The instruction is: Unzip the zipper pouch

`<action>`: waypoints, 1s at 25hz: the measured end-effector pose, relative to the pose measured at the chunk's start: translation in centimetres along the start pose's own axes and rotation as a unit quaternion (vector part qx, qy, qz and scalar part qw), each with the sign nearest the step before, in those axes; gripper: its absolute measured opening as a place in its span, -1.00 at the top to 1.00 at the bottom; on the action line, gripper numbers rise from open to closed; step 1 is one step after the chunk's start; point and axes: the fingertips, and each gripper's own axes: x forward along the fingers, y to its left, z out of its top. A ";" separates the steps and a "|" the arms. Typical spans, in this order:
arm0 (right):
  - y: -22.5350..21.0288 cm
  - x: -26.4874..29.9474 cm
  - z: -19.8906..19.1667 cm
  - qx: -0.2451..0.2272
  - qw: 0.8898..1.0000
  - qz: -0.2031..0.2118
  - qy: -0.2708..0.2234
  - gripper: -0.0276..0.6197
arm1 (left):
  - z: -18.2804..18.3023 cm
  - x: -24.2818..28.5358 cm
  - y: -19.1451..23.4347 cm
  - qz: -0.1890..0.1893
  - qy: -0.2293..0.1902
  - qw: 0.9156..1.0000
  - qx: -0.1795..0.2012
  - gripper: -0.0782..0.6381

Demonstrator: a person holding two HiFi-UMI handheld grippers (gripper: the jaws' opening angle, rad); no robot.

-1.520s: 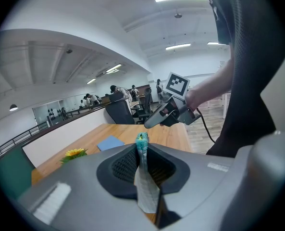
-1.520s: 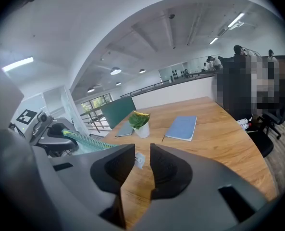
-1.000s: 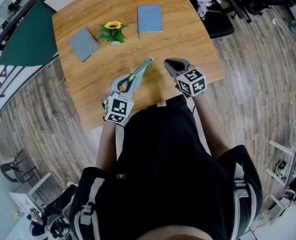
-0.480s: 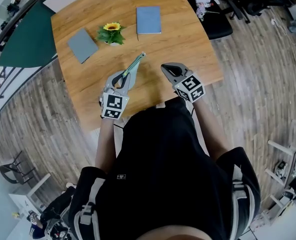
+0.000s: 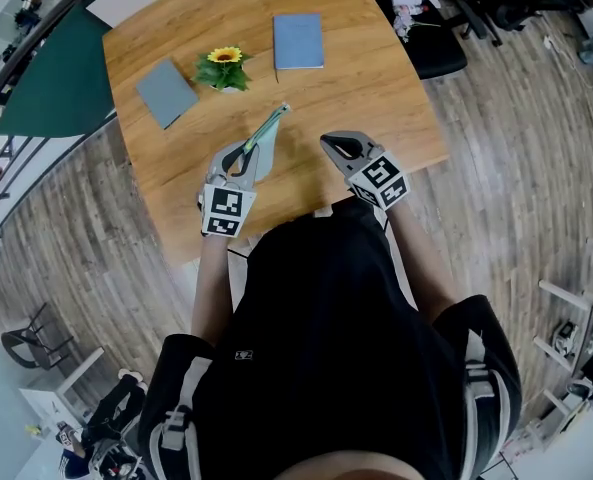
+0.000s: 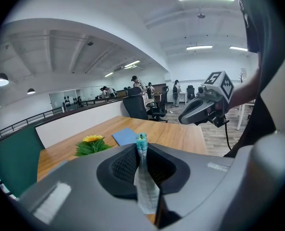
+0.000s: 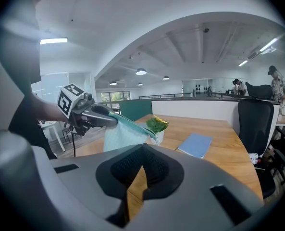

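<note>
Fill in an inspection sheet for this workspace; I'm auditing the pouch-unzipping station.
Surface: wooden table.
Job's things: zipper pouch, held up off the table by one end.
Clutter: potted sunflower, blue notebook, grey notebook, all on the far half.
Grippers: left gripper shut on the pouch; right gripper shut, empty, apart from the pouch.
Cables: black cable hanging under the right gripper.
Surroundings: wood floor, black office chair.

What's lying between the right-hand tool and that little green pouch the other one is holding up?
Nothing. In the head view, only bare wooden table lies between the right gripper and the pouch.
</note>
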 end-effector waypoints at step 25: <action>0.5 0.1 -0.9 -0.024 0.999 0.007 0.024 0.91 | -0.2 -0.4 -0.1 0.006 0.001 1.000 -0.003 0.68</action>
